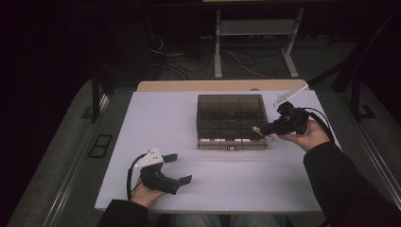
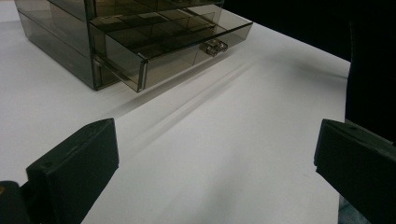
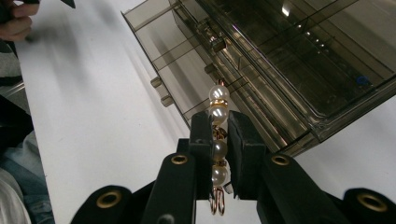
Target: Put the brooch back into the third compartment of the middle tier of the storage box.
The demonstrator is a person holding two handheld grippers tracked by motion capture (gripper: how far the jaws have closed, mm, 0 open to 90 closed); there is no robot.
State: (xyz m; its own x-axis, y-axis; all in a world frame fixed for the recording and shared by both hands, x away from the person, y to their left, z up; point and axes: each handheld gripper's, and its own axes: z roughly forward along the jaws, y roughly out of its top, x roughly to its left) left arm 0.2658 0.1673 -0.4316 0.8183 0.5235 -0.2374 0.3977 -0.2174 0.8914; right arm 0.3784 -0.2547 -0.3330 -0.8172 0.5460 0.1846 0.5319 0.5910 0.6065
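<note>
Clamping the pearl hairpin between your right gripper's jaws, you ease its 2 free pearls ahead of the tips over the open drawer, level, while your left gripper idles spread wide.

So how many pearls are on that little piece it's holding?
4 pearls in a row: two stick out past the right gripper fingers, two sit between them. More could be hidden lower down.
</note>
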